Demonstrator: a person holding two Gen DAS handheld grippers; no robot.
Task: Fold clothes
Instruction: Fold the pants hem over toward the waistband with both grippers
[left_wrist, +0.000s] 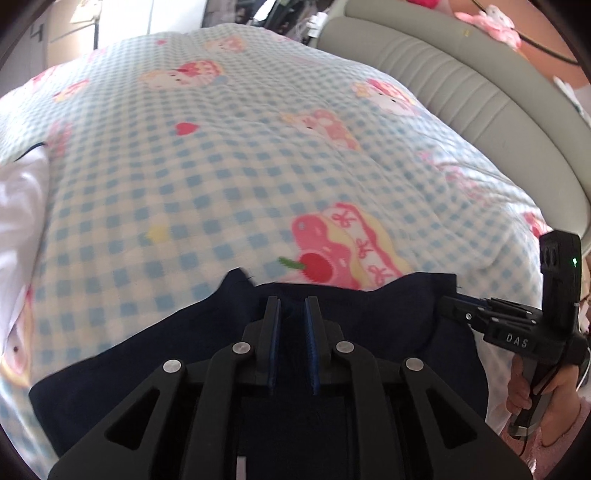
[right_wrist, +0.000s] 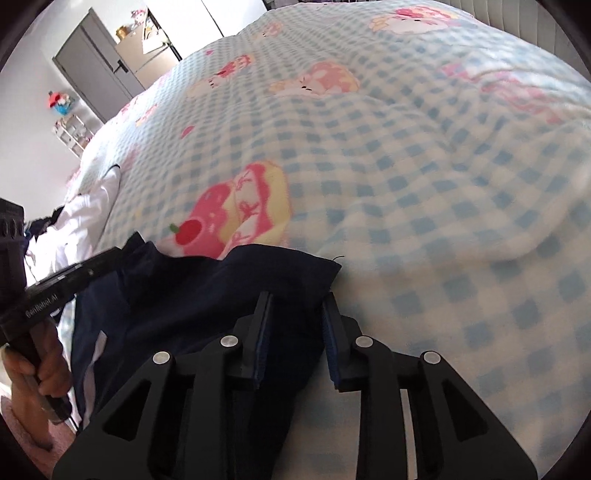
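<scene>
L gripper (left_wrist: 291, 306) points fwd and slightly down, jaws nearly together with a narrow gap, dark cloth seemingly caught between the pads, though the view there is too dark to be sure. R gripper (right_wrist: 297, 299) sits at about the same height, jaws parted wider, only the left pad over fabric. Each gripper shows in the other's cam, held pistol-style: R hand (left_wrist: 532, 387) and L hand (right_wrist: 37, 369) wrapped round the handles.

— Counted on the checked blanket (left_wrist: 221, 177)?
— One navy garment (left_wrist: 166, 339) at its near edge, one white garment (left_wrist: 22, 206) off to the left of the navy one.
— Grippers?
— Two: left gripper (left_wrist: 291, 310) and right gripper (right_wrist: 297, 306), both over the navy garment.
</scene>
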